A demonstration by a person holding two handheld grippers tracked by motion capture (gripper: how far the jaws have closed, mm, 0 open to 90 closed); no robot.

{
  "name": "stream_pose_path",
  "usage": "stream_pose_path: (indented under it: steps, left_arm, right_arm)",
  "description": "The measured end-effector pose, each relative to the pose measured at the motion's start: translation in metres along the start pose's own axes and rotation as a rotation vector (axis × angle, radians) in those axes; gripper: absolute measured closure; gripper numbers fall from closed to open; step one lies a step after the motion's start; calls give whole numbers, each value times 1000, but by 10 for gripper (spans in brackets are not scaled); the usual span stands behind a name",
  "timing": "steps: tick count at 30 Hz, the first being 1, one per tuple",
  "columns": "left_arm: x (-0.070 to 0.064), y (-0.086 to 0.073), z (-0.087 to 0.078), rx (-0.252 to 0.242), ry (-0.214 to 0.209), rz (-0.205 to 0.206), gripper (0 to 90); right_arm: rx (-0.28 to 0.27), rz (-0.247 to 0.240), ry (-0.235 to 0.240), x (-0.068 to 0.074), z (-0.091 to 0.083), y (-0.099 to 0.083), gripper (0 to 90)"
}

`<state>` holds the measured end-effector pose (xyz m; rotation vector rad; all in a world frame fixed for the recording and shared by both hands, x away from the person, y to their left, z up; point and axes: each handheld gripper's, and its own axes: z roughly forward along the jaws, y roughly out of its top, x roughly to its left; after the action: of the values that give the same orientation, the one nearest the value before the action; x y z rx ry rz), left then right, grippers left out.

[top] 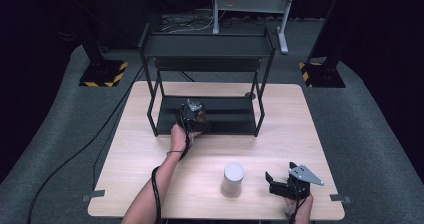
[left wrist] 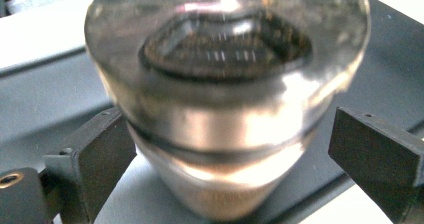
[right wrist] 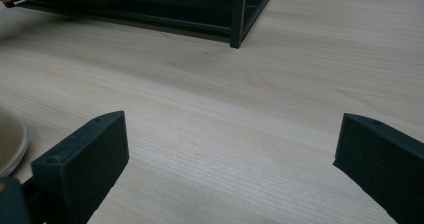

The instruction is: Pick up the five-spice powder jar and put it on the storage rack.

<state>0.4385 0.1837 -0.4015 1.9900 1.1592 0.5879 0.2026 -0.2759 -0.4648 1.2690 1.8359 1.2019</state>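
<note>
1. The left gripper (top: 192,115) sits at the bottom shelf of the black rack (top: 207,46), its jaws on either side of a shiny jar (left wrist: 225,109). The left jaw looks to touch the jar; the right stands clear, so the grip looks loose or released.
2. The jar appears to rest on the shelf, so that placing seems nearly done.
3. A pale cup (top: 233,179) waits on the table (top: 310,119), probably next.
4. The right gripper (top: 281,183) hovers beside it, jaws wide and empty.

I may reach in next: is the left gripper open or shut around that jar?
Open. In its own view the left gripper has both jaws standing apart from the jar, with gaps showing at each side.
</note>
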Motion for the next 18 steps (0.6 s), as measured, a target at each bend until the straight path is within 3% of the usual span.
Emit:
stream_pose_path:
  steps: [8, 14, 16, 18]
  left_arm:
    - [3, -1, -18, 48, -24, 54, 1]
    - [3, -11, -34, 75, -43, 94, 1]
    - [9, -18, -40, 79, -85, 80, 1]
    - [9, -24, -46, 78, -88, 84, 1]
  right_arm:
    - [2, 0, -4, 1, 0, 0, 0]
    - [5, -4, -7, 2, 1, 1, 0]
    - [7, -3, -8, 2, 1, 1, 0]
    - [6, -3, -10, 2, 1, 1, 0]
